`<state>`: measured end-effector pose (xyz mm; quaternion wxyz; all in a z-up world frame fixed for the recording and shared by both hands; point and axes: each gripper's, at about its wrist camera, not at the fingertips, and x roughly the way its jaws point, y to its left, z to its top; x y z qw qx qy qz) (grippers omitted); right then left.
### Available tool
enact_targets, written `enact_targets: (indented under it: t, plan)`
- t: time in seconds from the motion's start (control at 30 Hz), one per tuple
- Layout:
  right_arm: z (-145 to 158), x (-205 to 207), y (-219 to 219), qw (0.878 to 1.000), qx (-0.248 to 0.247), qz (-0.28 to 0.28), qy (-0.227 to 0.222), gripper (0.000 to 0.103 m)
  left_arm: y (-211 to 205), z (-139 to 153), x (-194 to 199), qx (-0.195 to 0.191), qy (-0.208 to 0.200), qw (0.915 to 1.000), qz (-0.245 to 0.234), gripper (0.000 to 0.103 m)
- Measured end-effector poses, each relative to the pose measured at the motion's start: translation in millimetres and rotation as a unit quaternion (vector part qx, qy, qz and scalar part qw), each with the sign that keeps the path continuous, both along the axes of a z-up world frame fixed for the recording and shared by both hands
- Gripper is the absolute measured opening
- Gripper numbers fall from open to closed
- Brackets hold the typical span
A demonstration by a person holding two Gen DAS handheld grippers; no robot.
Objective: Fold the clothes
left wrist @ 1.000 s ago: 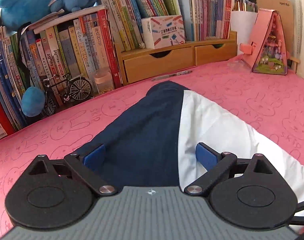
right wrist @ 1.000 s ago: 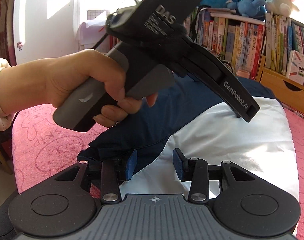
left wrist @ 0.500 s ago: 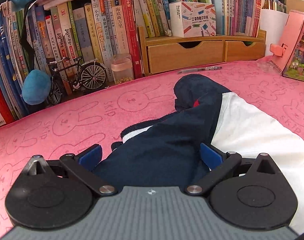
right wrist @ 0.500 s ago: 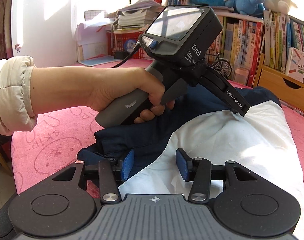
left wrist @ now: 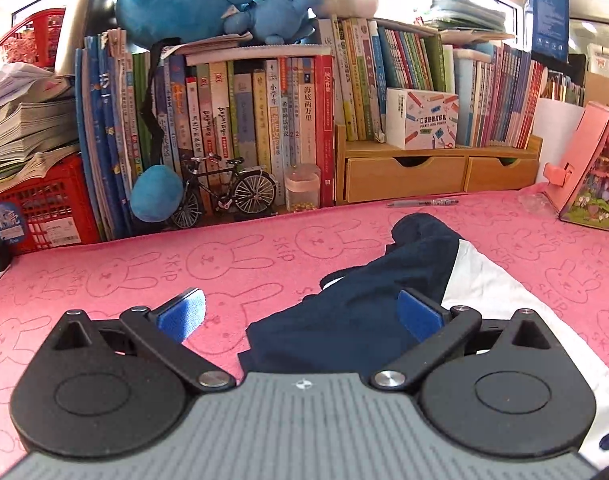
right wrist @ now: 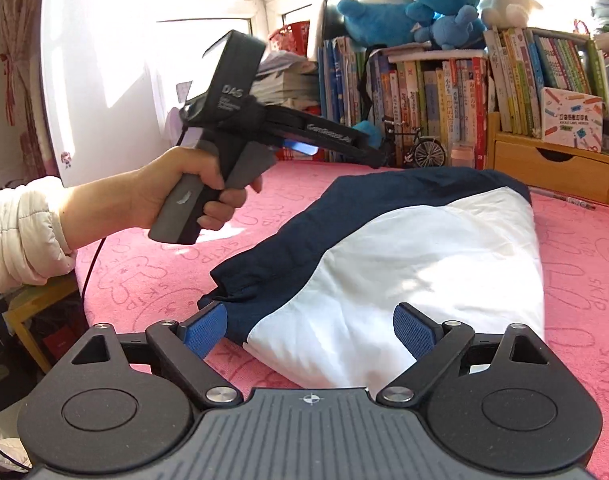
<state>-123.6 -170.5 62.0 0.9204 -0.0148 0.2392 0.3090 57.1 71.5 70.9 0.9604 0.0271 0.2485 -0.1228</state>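
Lying on the pink bunny-print mat (right wrist: pixel 576 248), the navy-and-white garment (right wrist: pixel 404 248) is already gathered into a compact bundle: white panel on top, navy part folded along the far and left edges, near corner just in front of the right gripper (right wrist: pixel 310 330).

Right gripper: jaws opening, now wide apart. The garment's near edge sits between the blue pads (right wrist: pixel 203 330), but they do not press on it. Nothing held.

Left gripper (left wrist: pixel 300 314): jaws spread wide, empty. One pad is over bare mat, the other over the navy cloth; contact cannot be told. In the right wrist view the person's left hand (right wrist: pixel 192 192) holds that tool raised above the mat, apart from the garment.

Progress, judged: main folds look done, both grippers released. Navy edge on the left looks lumpy, with a white cuff or hem peeking out (left wrist: pixel 332 282). Remaining: possibly one more fold or a tidy-up of that edge. No other clothes are visible on the mat.
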Motion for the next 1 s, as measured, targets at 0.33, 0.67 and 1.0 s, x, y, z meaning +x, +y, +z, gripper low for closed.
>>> enact_targets:
  t: [0.33, 0.67, 1.0]
  plan:
    - [-34.4, -30.8, -55.6, 0.985, -0.08, -0.152, 0.017, 0.097, 12.1, -36.2, -125.5, -0.042, 0.023, 0.9977, -0.048, 0.103]
    - [-46.3, -10.1, -42.1, 0.973, -0.05, -0.223, 0.022, 0.097, -11.4, -52.1, -124.6, -0.04, 0.017, 0.9988, 0.023, 0.103]
    - [-45.2, -4.8, -75.2, 0.96, -0.017, -0.277, 0.037, 0.099, -14.5, -72.3, -113.9, 0.017, 0.065, 0.9964, 0.053, 0.103]
